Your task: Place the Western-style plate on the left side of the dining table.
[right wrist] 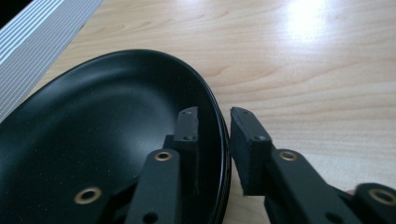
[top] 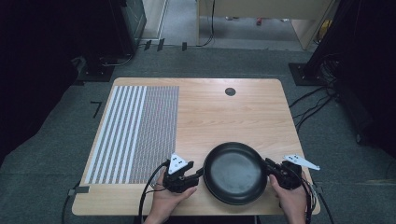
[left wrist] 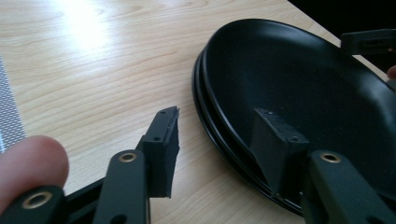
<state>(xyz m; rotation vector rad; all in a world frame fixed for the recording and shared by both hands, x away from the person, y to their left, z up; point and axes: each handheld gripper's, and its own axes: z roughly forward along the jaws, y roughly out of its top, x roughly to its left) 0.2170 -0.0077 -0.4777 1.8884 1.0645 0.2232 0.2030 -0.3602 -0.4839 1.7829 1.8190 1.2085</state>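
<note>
A stack of black plates [top: 232,172] rests on the wooden table [top: 210,112] near its front edge, between my two hands. At the stack's left rim is my left gripper [top: 201,171]. In the left gripper view it [left wrist: 217,113] stands open astride the rim of the plates [left wrist: 303,84], one jaw inside and one on the table outside, with a clear gap. My right gripper [top: 267,163] is at the right rim. In the right gripper view it [right wrist: 215,112] straddles the rim of the plates [right wrist: 93,126], pads close on either side without visibly pressing.
A grey-and-white striped mat [top: 135,135] covers the left part of the table. A dark round hole [top: 230,91] sits near the far edge. Cables trail off the front edge from both grippers. The right gripper's jaw [left wrist: 369,42] shows across the plates in the left gripper view.
</note>
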